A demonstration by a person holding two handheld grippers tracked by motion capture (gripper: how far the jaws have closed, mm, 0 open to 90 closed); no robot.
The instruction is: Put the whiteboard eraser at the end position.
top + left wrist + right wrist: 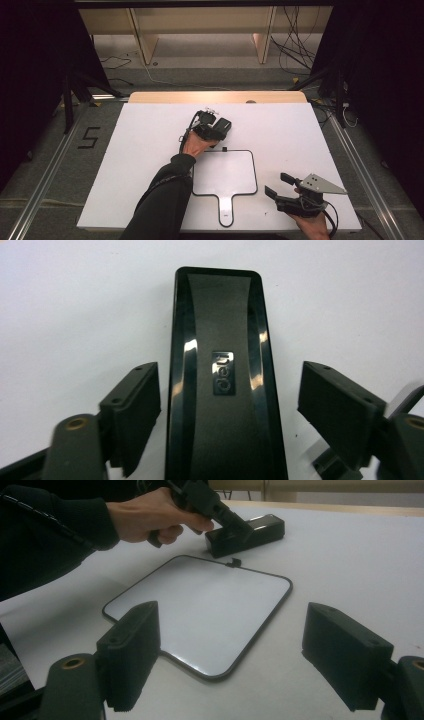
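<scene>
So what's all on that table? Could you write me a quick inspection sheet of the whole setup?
Surface: white table top, wooden strip at far edge.
Job's things: black eraser block lying flat beyond the small handled whiteboard.
Clutter: nothing seen.
Grippers: left gripper open, jaws astride the eraser block without touching; right gripper open, nothing between jaws.
Cables: left gripper's cable loops by the hand; loose wires on floor behind.
Surroundings: wooden shelf legs, dark curtains, a 5 taped on floor.

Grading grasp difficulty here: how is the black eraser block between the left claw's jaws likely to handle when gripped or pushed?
The black eraser block looks rigid, so it should hold its shape. Its glossy top reflects light, so it may be slippery. It lies long and flat on the white table, so a push would probably slide it, not tip or roll it.
</scene>
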